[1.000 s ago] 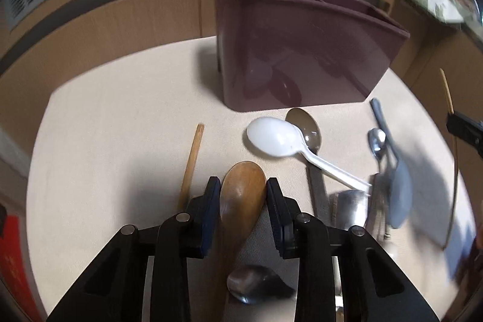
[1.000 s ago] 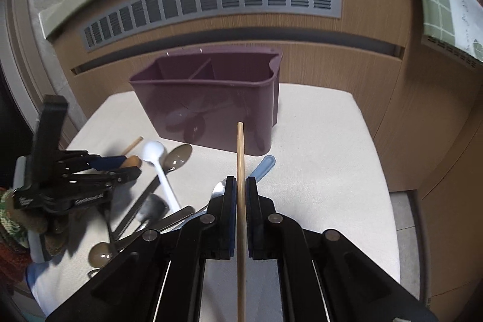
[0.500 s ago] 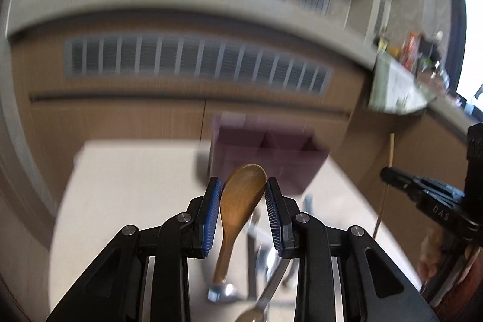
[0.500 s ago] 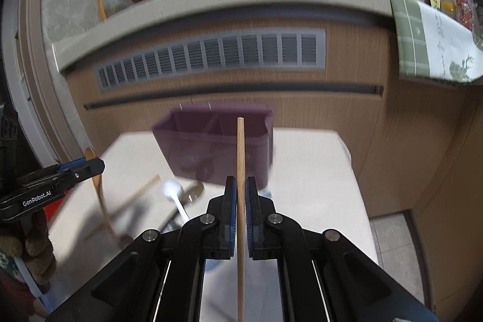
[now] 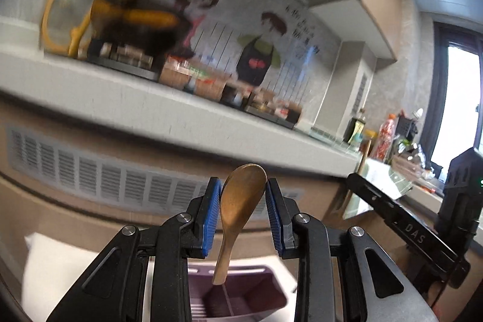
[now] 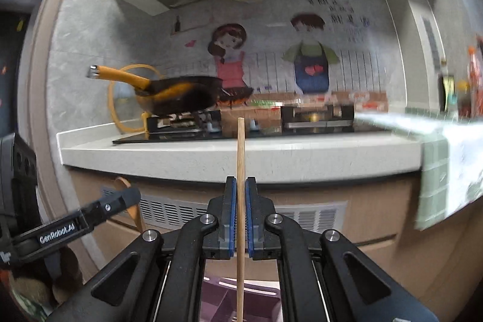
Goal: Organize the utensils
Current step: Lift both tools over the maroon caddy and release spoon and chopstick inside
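Both claws have been lifted well clear of the surface since a second ago, and the scattered spoons once seen below are now lost from view, replaced by the kitchen counter and stove beyond. By the left claw [image 5: 244,212] a wooden spoon [image 5: 241,201] is gripped across its bowl, the handle hanging down toward the purple caddy [image 5: 241,296], whose divided compartments are seen just beneath. By the right claw [image 6: 238,219] a wooden chopstick [image 6: 240,159] is pinched tight between nearly closed pads, held upright, its lower end seen against the caddy's rim in the right wrist view. The carry step is judged to be in hand: two utensils lifted at once and brought above the holder. Next, a lowering of each piece into a compartment is called for, handle first for the spoon, with the stick kept vertical so that the divider is not struck. Which compartment sits under which utensil cannot be told from here. A release is advised only once each end is well inside the walls.
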A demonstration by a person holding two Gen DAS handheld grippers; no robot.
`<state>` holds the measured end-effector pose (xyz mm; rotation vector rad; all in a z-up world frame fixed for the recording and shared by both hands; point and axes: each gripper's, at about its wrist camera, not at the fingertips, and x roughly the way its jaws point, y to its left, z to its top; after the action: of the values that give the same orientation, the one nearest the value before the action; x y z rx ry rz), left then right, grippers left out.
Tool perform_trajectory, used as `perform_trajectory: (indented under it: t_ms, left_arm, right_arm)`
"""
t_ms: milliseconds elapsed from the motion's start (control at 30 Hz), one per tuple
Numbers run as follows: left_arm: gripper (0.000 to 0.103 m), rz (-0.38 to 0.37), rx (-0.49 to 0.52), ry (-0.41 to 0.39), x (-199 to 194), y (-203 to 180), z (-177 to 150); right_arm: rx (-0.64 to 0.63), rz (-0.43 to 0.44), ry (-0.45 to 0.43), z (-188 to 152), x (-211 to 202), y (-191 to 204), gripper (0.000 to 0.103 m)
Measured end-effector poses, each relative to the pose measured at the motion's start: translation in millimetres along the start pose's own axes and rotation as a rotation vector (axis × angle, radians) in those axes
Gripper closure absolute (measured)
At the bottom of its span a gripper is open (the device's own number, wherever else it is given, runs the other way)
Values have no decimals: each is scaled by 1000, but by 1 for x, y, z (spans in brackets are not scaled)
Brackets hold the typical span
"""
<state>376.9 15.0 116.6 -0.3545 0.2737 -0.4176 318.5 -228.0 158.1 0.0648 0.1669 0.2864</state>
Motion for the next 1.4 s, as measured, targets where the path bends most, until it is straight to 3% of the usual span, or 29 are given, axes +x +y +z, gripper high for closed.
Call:
perform_trajectory:
  t_ms: [167,300,367,567,667,767,867,933,1033,1100,1167,1233,1300,1400]
  left_arm:
    - [72,8,-58,137,46,27,-46]
    - [72,18,-111,218,58,45,-78]
    - [72,18,-143,241,58,51,-92]
    - [55,5,-170,265,32,59,-103]
    - [51,47,-160,196,-5,63,-96]
    - [50,122,-152,165,-38,75,-94]
    - [50,219,-150,203,-60,92,-106]
    - [50,268,-147,288,-68,105,-126]
    - [50,300,-149,411,-76,115,-159]
    - [50,306,-153,448,-85,116,-177]
    - [50,313,-144,471,-93,113,-190]
    - [50,327,-114,488,-103,108,-198]
    - [50,338,-85,499,-110,104,-202]
    - [50,339,-68,527,-118,106,-208]
  right_arm:
    - [33,-15,123,-51,46,-14,98]
    - [41,-10,228,-87,62,-20,98]
    - [50,-2,293,-106,69,-23,98]
    - [-9,15,500,-148,81,-18,97]
    - [-44,-3,489,-152,65,-14,96]
    - [-84,-72,419,-149,36,-9,92]
    - [-111,-157,329,-136,3,-2,89]
    - [-118,-176,273,-130,-21,6,85]
    - [-112,-94,294,-134,-37,22,67]
    - [-106,11,384,-143,-29,31,66]
    - [-90,170,532,-163,-15,44,67]
    - [-99,254,629,-182,-2,58,69]
    - [-157,269,704,-202,18,75,70]
    - [-237,272,747,-219,39,96,70]
